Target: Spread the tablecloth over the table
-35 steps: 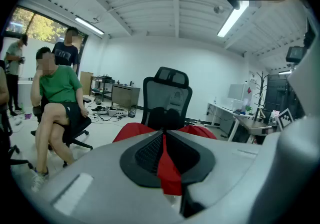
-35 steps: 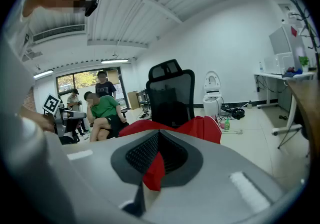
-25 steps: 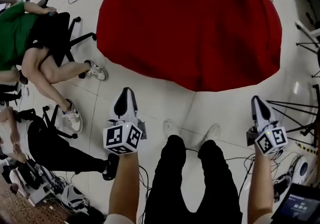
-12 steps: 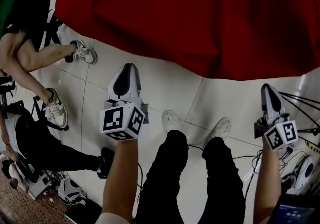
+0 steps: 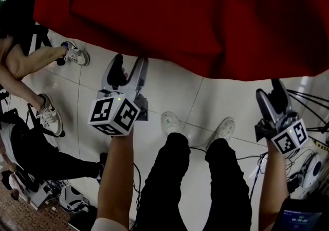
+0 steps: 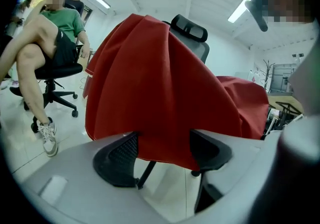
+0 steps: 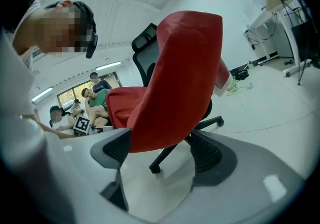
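Red tablecloth [image 5: 195, 14]: fills the upper part of the head view, with its wavy lower hem just above both claws; in the left gripper view [image 6: 150, 83] and the right gripper view [image 7: 175, 83] it hangs draped over a black office chair [image 6: 189, 28]. Pale tiled floor [image 5: 169, 96]: covers the middle of the head view. Wearer's legs in black trousers [image 5: 195, 183]: lower centre, ending in white shoes [image 5: 169, 122]. Seated person [image 5: 25, 65]: left edge, bare legs and sneakers. Left gripper [image 5: 128, 65]: centre left, jaws opening and standing wide; the cloth shows in the gap, but the pads [image 6: 117, 155] do not press on it. Right gripper [image 5: 271, 93]: right edge, jaws likewise opening and wide, gripping nothing. Marker cubes: one behind the left claw [image 5: 113, 116] and one behind the right [image 5: 289, 140].
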`<action>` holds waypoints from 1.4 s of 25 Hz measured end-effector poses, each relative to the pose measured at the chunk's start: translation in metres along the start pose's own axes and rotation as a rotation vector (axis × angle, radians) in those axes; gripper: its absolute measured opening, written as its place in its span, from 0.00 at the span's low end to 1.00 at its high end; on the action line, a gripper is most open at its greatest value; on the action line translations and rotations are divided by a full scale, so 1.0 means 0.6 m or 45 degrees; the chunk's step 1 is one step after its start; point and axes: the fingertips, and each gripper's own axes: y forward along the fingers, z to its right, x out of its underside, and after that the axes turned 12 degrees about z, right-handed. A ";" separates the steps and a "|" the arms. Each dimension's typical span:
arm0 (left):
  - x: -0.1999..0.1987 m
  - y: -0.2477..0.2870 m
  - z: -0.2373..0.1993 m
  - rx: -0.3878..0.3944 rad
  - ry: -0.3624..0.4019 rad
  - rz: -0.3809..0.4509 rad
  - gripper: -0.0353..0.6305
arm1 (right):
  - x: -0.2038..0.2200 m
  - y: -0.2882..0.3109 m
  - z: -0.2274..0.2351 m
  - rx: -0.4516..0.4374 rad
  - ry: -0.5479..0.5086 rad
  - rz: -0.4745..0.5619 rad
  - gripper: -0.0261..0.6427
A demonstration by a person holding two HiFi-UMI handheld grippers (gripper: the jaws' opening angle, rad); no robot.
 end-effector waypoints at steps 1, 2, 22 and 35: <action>-0.001 0.005 0.002 0.001 -0.005 -0.002 0.55 | -0.006 0.004 -0.002 -0.002 0.015 0.013 0.59; -0.002 0.009 0.003 -0.001 -0.009 -0.002 0.55 | -0.013 0.009 -0.005 -0.003 0.033 0.030 0.60; -0.058 -0.112 0.040 -0.196 0.113 0.051 0.08 | -0.075 -0.027 -0.031 0.192 -0.026 0.076 0.05; -0.397 -0.257 0.144 -0.193 0.224 0.235 0.08 | -0.310 -0.078 -0.207 0.084 -0.031 0.195 0.05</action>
